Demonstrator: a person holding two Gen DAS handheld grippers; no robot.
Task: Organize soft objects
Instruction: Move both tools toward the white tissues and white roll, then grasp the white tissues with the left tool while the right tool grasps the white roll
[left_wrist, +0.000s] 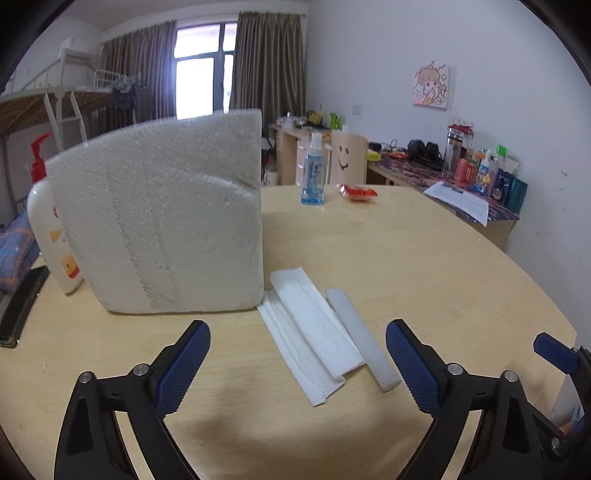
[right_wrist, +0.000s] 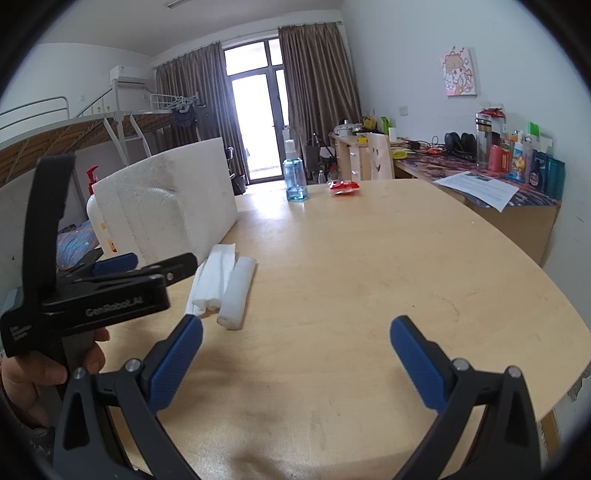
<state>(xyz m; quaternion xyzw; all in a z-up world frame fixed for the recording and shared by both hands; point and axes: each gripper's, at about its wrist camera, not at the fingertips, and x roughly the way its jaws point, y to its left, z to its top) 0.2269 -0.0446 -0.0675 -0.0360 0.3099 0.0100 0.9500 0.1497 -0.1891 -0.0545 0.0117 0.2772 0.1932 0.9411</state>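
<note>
A big white foam block (left_wrist: 162, 221) stands upright on the wooden table (left_wrist: 424, 266). Just right of it lie a folded white foam sheet (left_wrist: 310, 332) and a white foam rod (left_wrist: 364, 339), side by side. My left gripper (left_wrist: 297, 326) is open, its blue pads wide apart, with the near ends of the sheet and rod between and beyond them, untouched. The right wrist view shows the block (right_wrist: 166, 210), sheet (right_wrist: 214, 280) and rod (right_wrist: 238, 291) ahead to the left, and the left gripper (right_wrist: 159, 264) in a hand. My right gripper (right_wrist: 295, 325) hangs open over bare table, holding nothing.
At the table's far end are a blue spray bottle (left_wrist: 313, 177) and a red packet (left_wrist: 358, 192). A white pump bottle (left_wrist: 48, 229) stands behind the block's left side, with a black flat object (left_wrist: 22, 306) at the left edge. A cluttered side desk (left_wrist: 480, 173) lies right.
</note>
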